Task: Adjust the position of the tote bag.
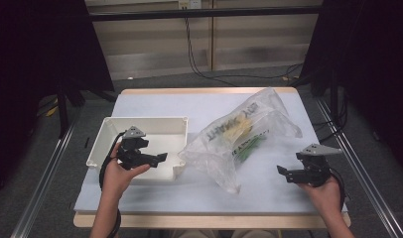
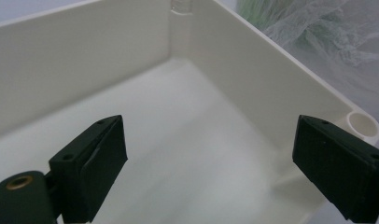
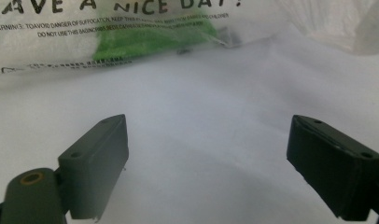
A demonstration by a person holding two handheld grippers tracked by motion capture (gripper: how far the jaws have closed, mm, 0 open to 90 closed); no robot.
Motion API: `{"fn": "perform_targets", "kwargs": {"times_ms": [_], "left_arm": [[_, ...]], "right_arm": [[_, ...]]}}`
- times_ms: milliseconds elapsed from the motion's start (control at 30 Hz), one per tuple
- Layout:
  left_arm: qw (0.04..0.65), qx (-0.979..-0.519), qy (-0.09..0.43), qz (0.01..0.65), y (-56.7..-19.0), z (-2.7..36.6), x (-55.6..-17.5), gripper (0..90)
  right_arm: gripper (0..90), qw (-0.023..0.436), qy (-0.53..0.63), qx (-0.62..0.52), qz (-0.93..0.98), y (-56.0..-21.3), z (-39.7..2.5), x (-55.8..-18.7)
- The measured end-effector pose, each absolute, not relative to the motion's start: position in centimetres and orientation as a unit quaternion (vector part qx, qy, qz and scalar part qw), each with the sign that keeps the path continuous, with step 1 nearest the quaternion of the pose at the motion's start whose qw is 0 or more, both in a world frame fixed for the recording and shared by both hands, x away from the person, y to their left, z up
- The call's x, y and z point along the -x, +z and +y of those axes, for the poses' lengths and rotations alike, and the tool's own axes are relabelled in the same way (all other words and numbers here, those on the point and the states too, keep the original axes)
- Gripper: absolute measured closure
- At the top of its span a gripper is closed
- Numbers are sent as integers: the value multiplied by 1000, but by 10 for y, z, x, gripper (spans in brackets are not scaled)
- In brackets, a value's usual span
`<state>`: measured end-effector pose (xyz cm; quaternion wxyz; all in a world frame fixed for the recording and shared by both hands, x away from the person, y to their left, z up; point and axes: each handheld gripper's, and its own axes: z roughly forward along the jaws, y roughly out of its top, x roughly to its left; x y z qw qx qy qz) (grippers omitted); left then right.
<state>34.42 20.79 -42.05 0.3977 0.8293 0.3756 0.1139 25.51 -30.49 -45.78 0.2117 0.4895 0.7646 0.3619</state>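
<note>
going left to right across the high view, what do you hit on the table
white bin with the left gripper over it → clear plastic bag with yellow and green contents → right gripper, held above the bare tabletop

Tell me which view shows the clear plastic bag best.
The high view: the whole plastic bag lies on the table beside the white bin, yellow and green contents visible. The right gripper view gives a close strip with printed text and green contents; the left gripper view catches a crinkled corner beyond the bin wall.
</note>
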Motion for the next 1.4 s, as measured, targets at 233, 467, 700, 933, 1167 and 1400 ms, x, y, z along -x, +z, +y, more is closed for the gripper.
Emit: {"fn": "perform_targets", "kwargs": {"times_ms": [233,467,700,933,1167,1400], "left_arm": [[404,-824,117,380,-418,210,-344,99],[398,-831,116,370,-419,211,-345,101],[393,-832,119,373,-417,211,-344,102],[396,-833,119,369,-417,209,-345,103],[392,-836,119,366,-416,207,-346,104],[387,-838,120,365,-417,208,-346,105]], "right_arm": [[169,197,370,-486,767,-460,-294,-276],[195,194,370,-475,774,-457,-281,-295],[196,197,372,-477,772,-458,-279,-307],[203,210,369,-483,766,-457,-279,-317],[255,223,370,-497,753,-454,-284,-333],[253,231,347,-495,762,-459,-281,-348]]}}
